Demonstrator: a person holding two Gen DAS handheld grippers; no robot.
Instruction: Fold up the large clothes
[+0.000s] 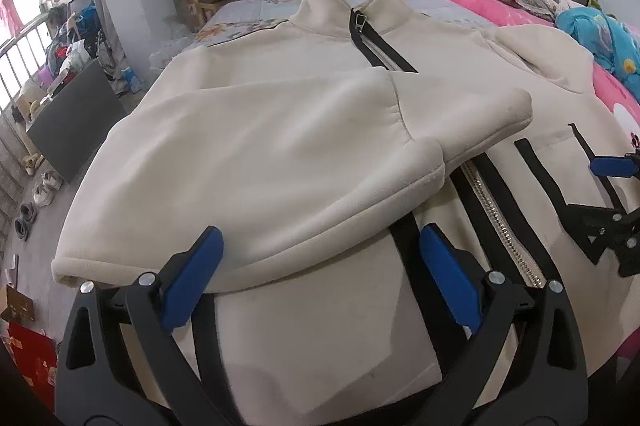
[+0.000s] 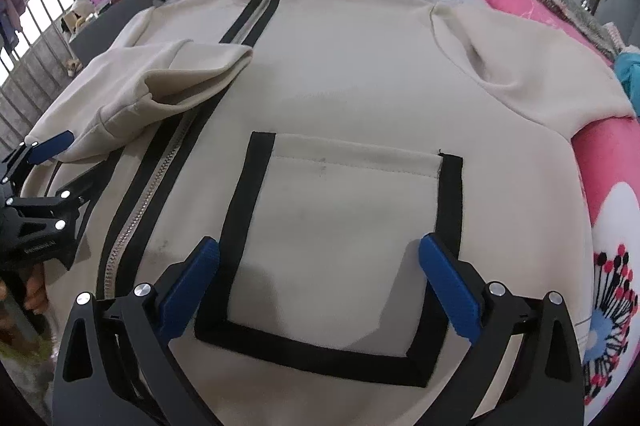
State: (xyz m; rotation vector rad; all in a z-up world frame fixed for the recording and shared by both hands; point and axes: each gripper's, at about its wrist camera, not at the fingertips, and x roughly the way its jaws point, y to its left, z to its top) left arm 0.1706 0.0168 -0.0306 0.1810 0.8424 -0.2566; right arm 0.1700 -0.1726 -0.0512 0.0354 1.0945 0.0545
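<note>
The cream jacket (image 2: 360, 74) is spread front-up on the bed (image 1: 248, 10) with one sleeve (image 1: 280, 146) already laid across its chest, the other sleeve (image 2: 532, 74) left unfolded, while both the left gripper (image 1: 320, 266) and right gripper (image 2: 318, 274) are held open, nothing grasped

We see a cream jacket (image 2: 352, 74) with black zip tape (image 2: 132, 194) and a black-edged pocket (image 2: 344, 238), blue pads (image 2: 448, 290), and a pink floral quilt (image 2: 608, 210) at the bed's right edge.
</note>
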